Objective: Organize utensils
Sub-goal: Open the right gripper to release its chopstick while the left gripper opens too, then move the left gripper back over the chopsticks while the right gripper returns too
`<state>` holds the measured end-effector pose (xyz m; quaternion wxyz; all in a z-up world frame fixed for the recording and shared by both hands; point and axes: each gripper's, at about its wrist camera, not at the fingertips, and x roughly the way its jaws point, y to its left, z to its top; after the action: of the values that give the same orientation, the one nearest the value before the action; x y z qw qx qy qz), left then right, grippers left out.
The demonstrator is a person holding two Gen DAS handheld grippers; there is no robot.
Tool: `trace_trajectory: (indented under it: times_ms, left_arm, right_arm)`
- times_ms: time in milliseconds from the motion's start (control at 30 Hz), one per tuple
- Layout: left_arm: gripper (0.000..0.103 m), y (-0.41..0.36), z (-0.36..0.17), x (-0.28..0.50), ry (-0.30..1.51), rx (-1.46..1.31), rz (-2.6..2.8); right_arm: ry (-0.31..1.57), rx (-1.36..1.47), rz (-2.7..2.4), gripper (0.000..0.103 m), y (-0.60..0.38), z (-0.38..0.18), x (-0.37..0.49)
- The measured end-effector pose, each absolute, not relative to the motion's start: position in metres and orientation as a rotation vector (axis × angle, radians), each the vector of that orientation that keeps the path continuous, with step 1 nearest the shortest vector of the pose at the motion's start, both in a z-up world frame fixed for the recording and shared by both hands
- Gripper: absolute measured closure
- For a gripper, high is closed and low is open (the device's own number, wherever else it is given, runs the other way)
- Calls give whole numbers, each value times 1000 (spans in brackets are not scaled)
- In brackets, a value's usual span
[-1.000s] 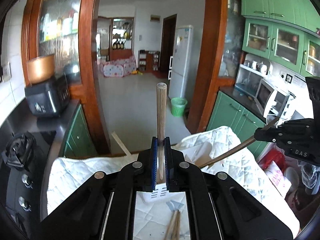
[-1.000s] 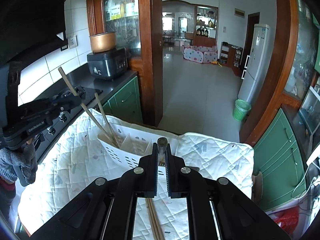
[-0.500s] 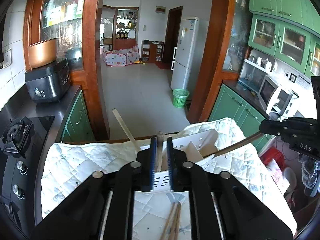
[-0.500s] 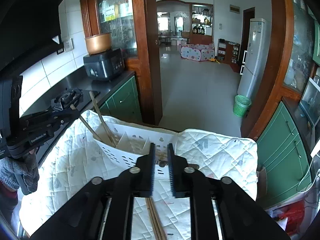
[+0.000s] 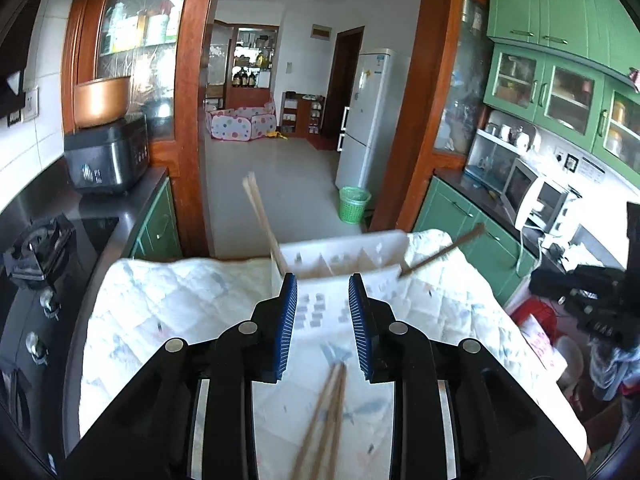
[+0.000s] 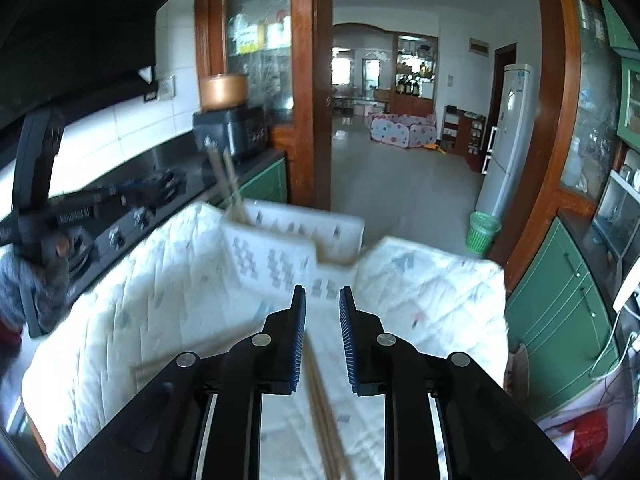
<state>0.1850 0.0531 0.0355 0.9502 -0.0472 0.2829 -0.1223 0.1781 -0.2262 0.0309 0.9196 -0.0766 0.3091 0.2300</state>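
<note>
Left wrist view shows the left gripper (image 5: 322, 304) with nothing between its blue pads; a second ago it was shut on a wooden chopstick, and now its jaws are opening with a narrow gap. That chopstick now leans in the white basket (image 5: 344, 258) at about eleven o'clock, beside another pale one (image 5: 262, 216). A darker chopstick (image 5: 442, 251) sticks out of the basket toward two o'clock. The right gripper (image 6: 322, 306) has also let go of its stick and is narrowly parted and empty. I judge that both drops are finished and the next pieces are the loose chopsticks (image 5: 326, 412) on the quilted cloth (image 5: 168, 320), at six o'clock just under both grippers. The basket's other compartments are too blurred to read.
</note>
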Motion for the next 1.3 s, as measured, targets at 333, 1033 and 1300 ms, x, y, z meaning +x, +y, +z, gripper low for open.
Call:
trace_trajectory:
  times_ms: [333, 1033, 1300]
  left_arm:
    - [76, 61, -27, 131, 674, -98, -234]
    - [76, 78, -106, 112, 835, -91, -191]
    - [76, 74, -118, 111, 861, -82, -215]
  right_arm:
    - [790, -227, 484, 85, -234, -79, 134]
    - [899, -259, 469, 85, -232, -148, 152]
    - [906, -260, 495, 84, -232, -150, 153]
